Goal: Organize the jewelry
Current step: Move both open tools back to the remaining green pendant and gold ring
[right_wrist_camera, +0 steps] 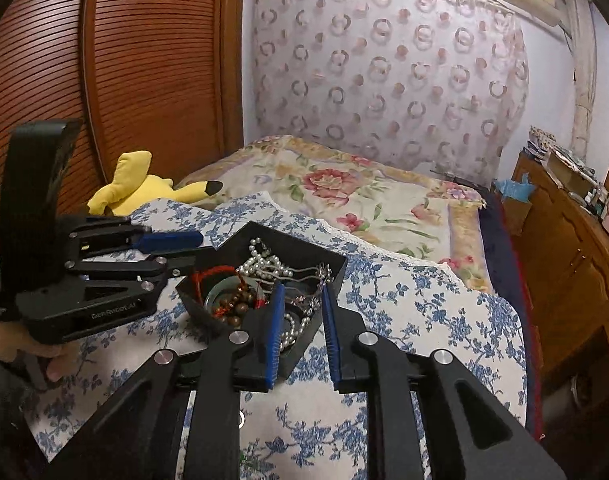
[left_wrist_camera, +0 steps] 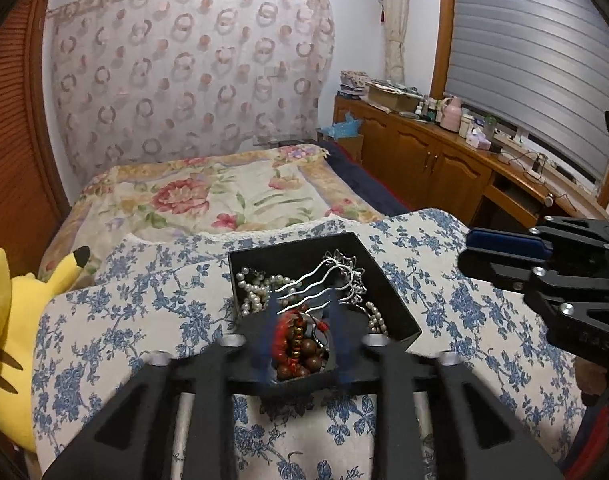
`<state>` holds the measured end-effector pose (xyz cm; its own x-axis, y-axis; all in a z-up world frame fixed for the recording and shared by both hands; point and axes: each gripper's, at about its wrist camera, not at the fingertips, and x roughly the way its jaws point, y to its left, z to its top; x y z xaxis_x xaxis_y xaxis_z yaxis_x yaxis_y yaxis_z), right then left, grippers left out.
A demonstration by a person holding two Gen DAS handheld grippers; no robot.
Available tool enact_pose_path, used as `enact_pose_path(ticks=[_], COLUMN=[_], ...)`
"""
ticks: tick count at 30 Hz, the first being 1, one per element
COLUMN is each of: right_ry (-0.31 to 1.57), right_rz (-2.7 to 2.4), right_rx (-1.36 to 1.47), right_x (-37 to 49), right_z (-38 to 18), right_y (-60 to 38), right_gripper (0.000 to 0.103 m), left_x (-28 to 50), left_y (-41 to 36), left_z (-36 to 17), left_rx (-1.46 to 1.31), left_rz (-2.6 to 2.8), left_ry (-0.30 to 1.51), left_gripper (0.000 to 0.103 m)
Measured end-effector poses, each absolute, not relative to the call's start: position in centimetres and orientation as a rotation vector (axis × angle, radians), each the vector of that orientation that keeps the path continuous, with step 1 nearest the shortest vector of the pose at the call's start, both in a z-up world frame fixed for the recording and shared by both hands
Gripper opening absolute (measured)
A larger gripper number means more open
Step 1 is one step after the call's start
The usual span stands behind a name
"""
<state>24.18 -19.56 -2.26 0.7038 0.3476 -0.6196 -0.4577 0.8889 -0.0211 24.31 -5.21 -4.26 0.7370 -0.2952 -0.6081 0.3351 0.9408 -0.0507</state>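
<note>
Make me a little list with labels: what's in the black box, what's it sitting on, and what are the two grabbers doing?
box: black box, open on top
inside: pearl necklace, silver hair comb, brown bead bracelet with red thread
sits on: blue flowered cloth
left gripper: fingers open, over the box's near corner
right gripper: fingers open, at the box's edge
nearby: yellow plush toy

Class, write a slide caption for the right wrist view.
Open right gripper poised over a black jewelry box on floral cloth.
</note>
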Motion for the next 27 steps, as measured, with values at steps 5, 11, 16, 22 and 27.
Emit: enact_pose_path(ticks=[5,11,16,22,27], right_ry=[0.648,0.666,0.702,0.782,0.841], right_rz=[0.467,0.47,0.468,0.49,0.538], right_rx=[-0.148,-0.114,-0.108,-0.133,-0.185], right_x=[22.6,21.0,19.7,18.4,17.4], right_z=[-2.9,-4.7,-6.8,-9.9,-11.9], right_y=[-20.4,-21.4,-22.1,-22.0,-20.9], right_gripper=[0.021,0.022,0.032,0.032,0.032], left_x=[23.4,22.0,20.6,18.9,18.0], left_y=[-5.2,-5.1,-4.9,-4.6,-4.8], left_z=[-4.5,-4.6,-5.2,-6.8,-8.4], left_rx=[0.078,0.087,0.093,0.101,0.121], left_rz=[-0.337,-0.334,-0.343,-0.362,-0.377], left_ry=[0.65,0.628,0.637,0.664,0.701], left_gripper=[0.063,0.088,0.093,0.095,0.095])
